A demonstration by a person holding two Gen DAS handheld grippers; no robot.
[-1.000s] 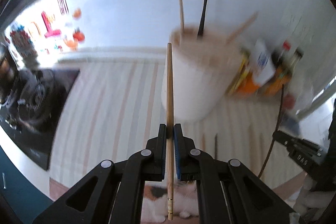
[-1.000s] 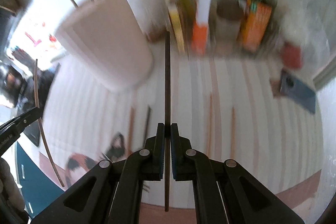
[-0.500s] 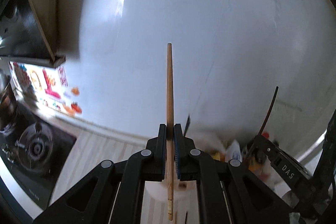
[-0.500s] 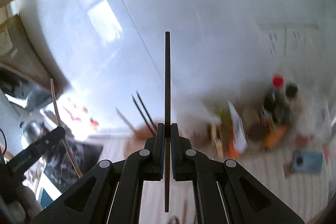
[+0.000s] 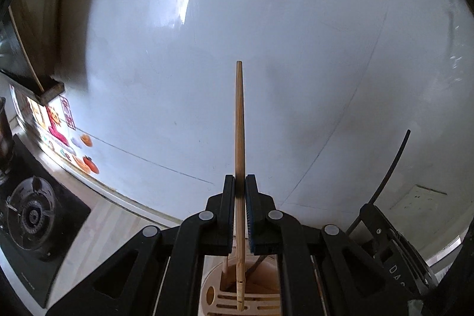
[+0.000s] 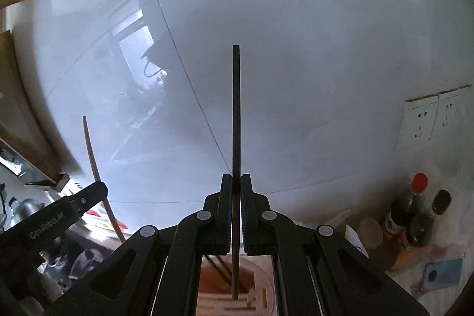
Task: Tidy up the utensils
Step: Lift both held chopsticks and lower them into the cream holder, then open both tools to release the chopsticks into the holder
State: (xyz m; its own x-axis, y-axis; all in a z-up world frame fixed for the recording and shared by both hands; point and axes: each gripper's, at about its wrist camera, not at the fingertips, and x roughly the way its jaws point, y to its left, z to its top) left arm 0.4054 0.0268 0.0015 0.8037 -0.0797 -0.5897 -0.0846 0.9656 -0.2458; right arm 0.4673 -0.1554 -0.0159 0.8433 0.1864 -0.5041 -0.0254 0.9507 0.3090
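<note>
My left gripper (image 5: 240,182) is shut on a light wooden chopstick (image 5: 239,123) that stands upright, its lower end over the round white utensil holder (image 5: 219,298) right below. My right gripper (image 6: 236,181) is shut on a black chopstick (image 6: 236,108), also upright, its lower end over the same holder (image 6: 260,298), where other dark chopsticks (image 6: 220,265) stand. Each gripper shows in the other's view: the right one with the black chopstick (image 5: 385,236) at the lower right, the left one with the wooden chopstick (image 6: 68,215) at the lower left.
A white tiled wall (image 5: 266,34) fills both views. A gas stove (image 5: 29,215) lies at the left. Sauce bottles (image 6: 414,212), a blue phone (image 6: 443,274) and wall sockets (image 6: 432,114) are at the right.
Both grippers have tilted up from the striped counter and moved over the holder; the chopsticks now stand upright above its openings. Both stay shut on their chopsticks.
</note>
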